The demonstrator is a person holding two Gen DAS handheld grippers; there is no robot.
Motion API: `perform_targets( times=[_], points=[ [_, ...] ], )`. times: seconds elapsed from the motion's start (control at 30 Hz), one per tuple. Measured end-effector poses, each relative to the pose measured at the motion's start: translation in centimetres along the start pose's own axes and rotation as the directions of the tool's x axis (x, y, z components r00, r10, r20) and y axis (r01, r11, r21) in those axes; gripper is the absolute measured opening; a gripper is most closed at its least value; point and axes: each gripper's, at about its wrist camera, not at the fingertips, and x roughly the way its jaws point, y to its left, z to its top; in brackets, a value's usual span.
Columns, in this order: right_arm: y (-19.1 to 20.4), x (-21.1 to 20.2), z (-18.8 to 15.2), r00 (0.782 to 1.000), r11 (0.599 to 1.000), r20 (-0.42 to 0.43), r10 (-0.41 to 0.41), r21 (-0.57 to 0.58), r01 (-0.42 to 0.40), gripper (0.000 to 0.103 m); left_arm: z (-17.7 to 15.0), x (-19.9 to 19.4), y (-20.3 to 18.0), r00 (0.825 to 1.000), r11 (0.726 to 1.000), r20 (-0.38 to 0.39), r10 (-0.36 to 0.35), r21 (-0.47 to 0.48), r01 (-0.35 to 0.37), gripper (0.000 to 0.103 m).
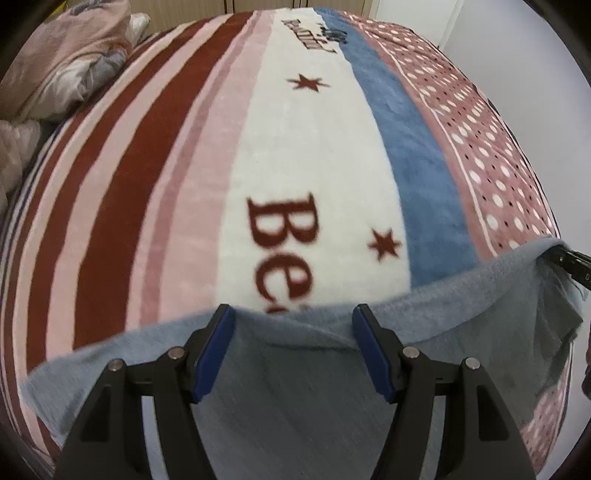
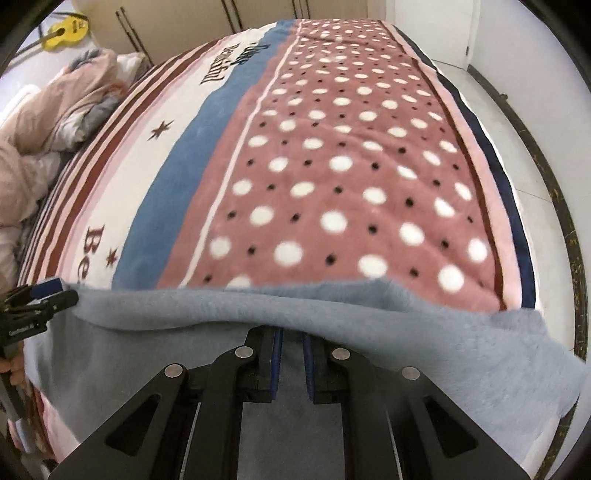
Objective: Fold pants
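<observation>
The grey-blue fleece pants [image 1: 295, 373] lie across the near end of the bed, also in the right wrist view [image 2: 184, 332]. My left gripper [image 1: 293, 317] is open, its blue-padded fingers [image 1: 218, 343] spread wide over the pants' far edge, with nothing clamped between them. My right gripper [image 2: 292, 334] is shut on the pants' edge, with the cloth draped over its fingertips. The right gripper [image 1: 570, 260] shows at the far right of the left wrist view, holding the cloth. The left gripper [image 2: 40, 295] shows at the left edge of the right wrist view.
A plush blanket covers the bed: red and pink stripes [image 1: 122, 177], a white band with lettering [image 1: 306, 155], a blue band, pink polka dots [image 2: 351, 166]. Crumpled bedding [image 2: 55, 110] lies at the left. A yellow toy guitar [image 2: 68, 33] is behind. Floor [image 2: 517, 122] is at the right.
</observation>
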Motion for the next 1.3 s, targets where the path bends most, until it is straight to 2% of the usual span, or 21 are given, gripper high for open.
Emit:
perform_targets(
  times=[0.13,0.23,0.3,0.4,0.5,0.57,0.7,0.83,0.9,1.0,1.1,1.3],
  points=[
    [-1.1,0.2,1.3,0.999,0.999,0.021,-0.042,-0.022,0.042,0.003,1.3,0.0,0.6,0.999,0.999,0.028,0.036,0.016,-0.037,0.062],
    [-1.8,0.1,2.3,0.998,0.998,0.037,-0.056,-0.010,0.057,0.003,2.0,-0.5,0.4,0.998,0.999,0.053,0.035,0.025,-0.037,0.062],
    [-2.2,-0.1,2.6,0.996,0.997,0.055,-0.076,-0.005,0.077,0.003,2.2,-1.0,0.1,0.998,0.999,0.067,0.021,0.028,-0.023,0.062],
    [-3.2,-1.7,3.3,0.980,0.986,0.115,-0.165,-0.008,0.167,0.008,2.3,-1.7,-1.0,0.998,0.999,0.057,-0.026,0.034,0.024,0.062],
    [-4.5,-3.6,3.5,0.984,0.991,0.124,-0.132,0.022,0.130,0.010,1.9,-2.4,-2.7,0.998,0.997,0.039,-0.058,0.059,0.056,0.062],
    [-5.0,-5.2,2.9,0.985,0.991,0.115,-0.132,0.010,0.131,0.010,1.6,-2.8,-3.8,0.996,0.994,0.020,-0.083,0.068,0.081,0.062],
    [-5.9,-7.3,-0.1,0.996,0.996,0.040,-0.085,0.008,0.085,0.010,0.6,-3.3,-6.5,0.993,0.990,-0.014,-0.113,0.085,0.114,0.062],
    [-8.0,-7.6,-4.1,0.998,0.994,-0.038,-0.043,0.097,0.046,0.010,0.0,-3.5,-9.1,0.992,0.985,-0.037,-0.124,0.115,0.128,0.062],
    [-9.4,-7.0,-5.6,0.996,0.987,-0.062,-0.063,0.141,0.071,0.010,-0.1,-3.5,-10.1,0.992,0.984,-0.038,-0.122,0.125,0.126,0.062],
    [-11.2,-6.5,-6.4,0.995,0.981,-0.034,-0.096,0.168,0.100,0.010,-0.1,-3.1,-11.5,0.992,0.984,-0.038,-0.119,0.131,0.123,0.062],
    [-13.3,-5.2,-6.0,0.995,0.978,-0.027,-0.094,0.187,0.097,0.009,-0.1,-2.4,-12.6,0.993,0.983,-0.030,-0.114,0.143,0.117,0.062],
    [-15.8,-4.1,-2.4,0.978,0.971,0.055,-0.203,0.140,0.193,0.010,0.0,-1.6,-13.2,0.995,0.986,-0.021,-0.094,0.133,0.096,0.062]
  ],
)
